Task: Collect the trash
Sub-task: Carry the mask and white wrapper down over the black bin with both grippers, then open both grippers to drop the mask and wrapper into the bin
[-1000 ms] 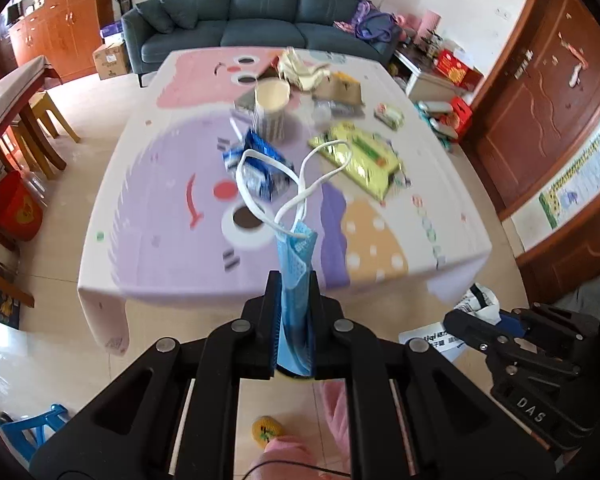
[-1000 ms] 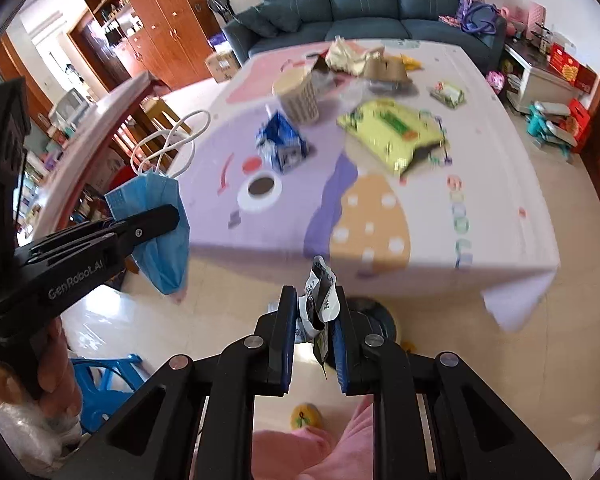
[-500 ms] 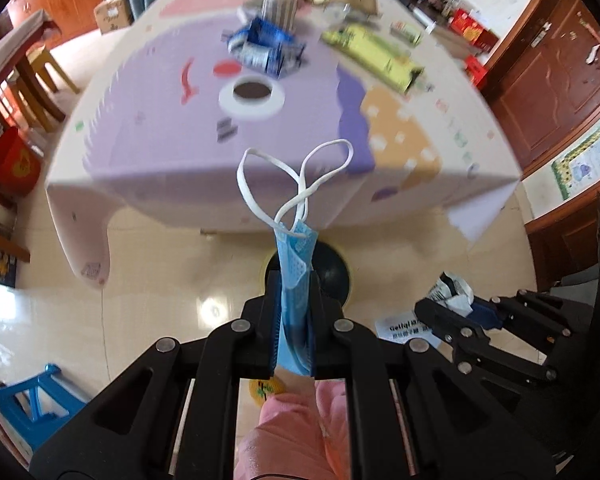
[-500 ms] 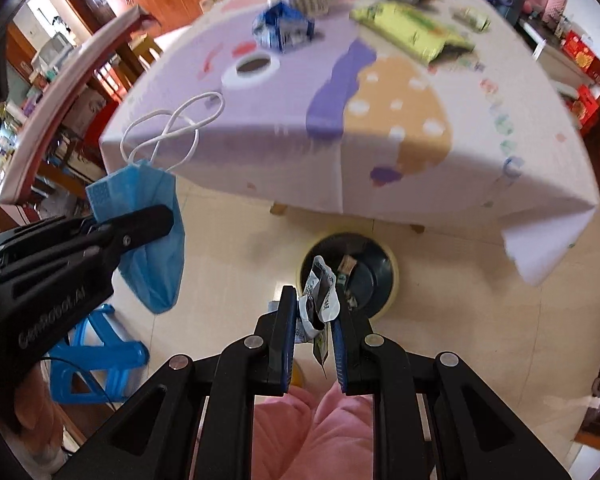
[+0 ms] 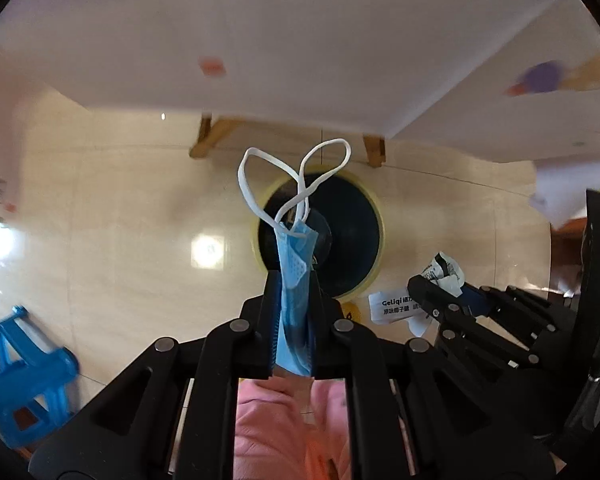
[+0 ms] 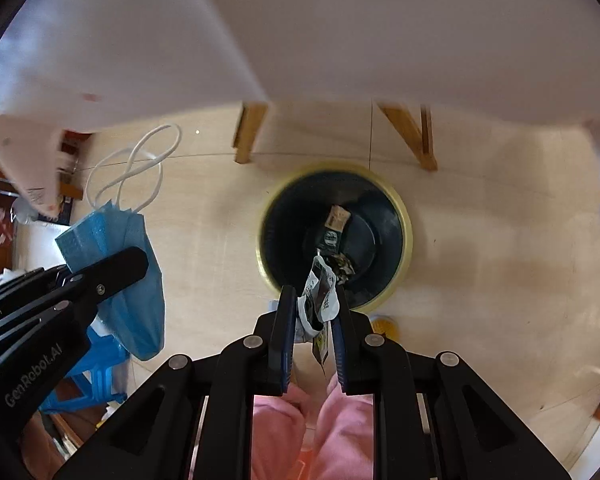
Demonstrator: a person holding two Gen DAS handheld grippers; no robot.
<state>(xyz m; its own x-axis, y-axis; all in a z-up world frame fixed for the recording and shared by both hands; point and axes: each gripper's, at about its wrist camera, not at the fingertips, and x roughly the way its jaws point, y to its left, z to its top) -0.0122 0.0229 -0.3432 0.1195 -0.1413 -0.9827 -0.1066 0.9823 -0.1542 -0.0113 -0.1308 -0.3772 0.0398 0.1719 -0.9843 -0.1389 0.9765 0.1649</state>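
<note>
Left tool (image 5: 294,304): clenched on a blue face mask (image 5: 294,280), white ear loops sticking up, held over the bin
Right tool (image 6: 312,312): grasping a crumpled wrapper (image 6: 320,296) at the bin's near rim
Bin (image 6: 404,256): dark, yellow-rimmed, on the floor by the table legs, scraps inside

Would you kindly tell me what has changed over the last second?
Both tools tipped downward from the tabletop toward the dark round yellow-rimmed bin on the floor. The left tool still clamps the blue face mask; the right tool still grips the crumpled white printed wrapper. Nothing released.
</note>
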